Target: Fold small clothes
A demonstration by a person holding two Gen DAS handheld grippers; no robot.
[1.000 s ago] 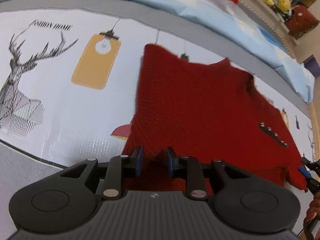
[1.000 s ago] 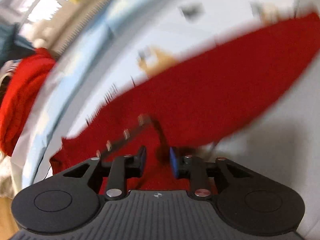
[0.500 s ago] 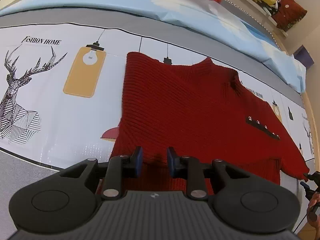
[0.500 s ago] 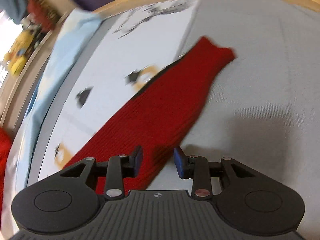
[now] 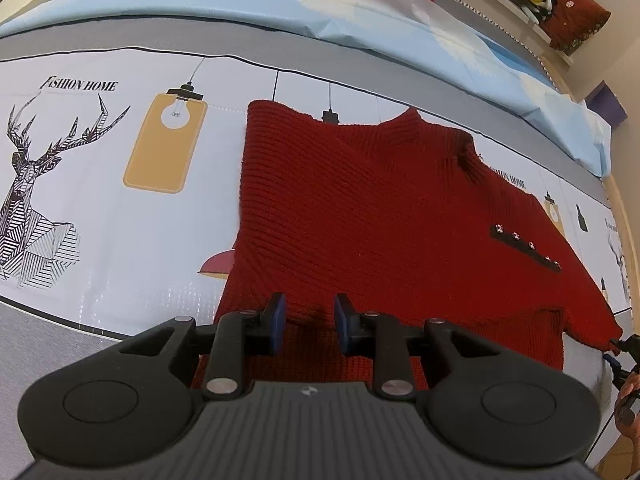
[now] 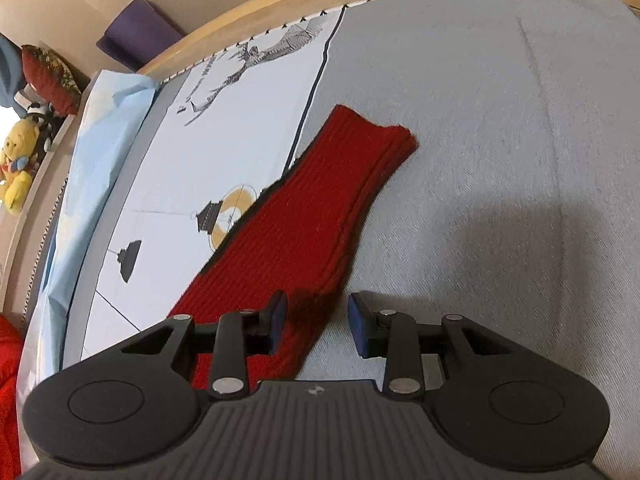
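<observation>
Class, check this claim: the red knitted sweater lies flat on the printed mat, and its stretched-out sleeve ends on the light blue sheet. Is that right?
Not quite. The red knitted sweater does lie flat on the printed mat, but the right wrist view shows its sleeve ending on the grey cover.

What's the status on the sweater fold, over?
Left gripper open over red sweater hem. Right gripper open, jaws just widened, beside the sleeve. Sweater flat, unfolded. Nothing blocking.

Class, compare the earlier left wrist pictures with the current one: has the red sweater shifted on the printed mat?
Cannot tell: the red sweater keeps covering the same hanging-lamp prints.
</observation>
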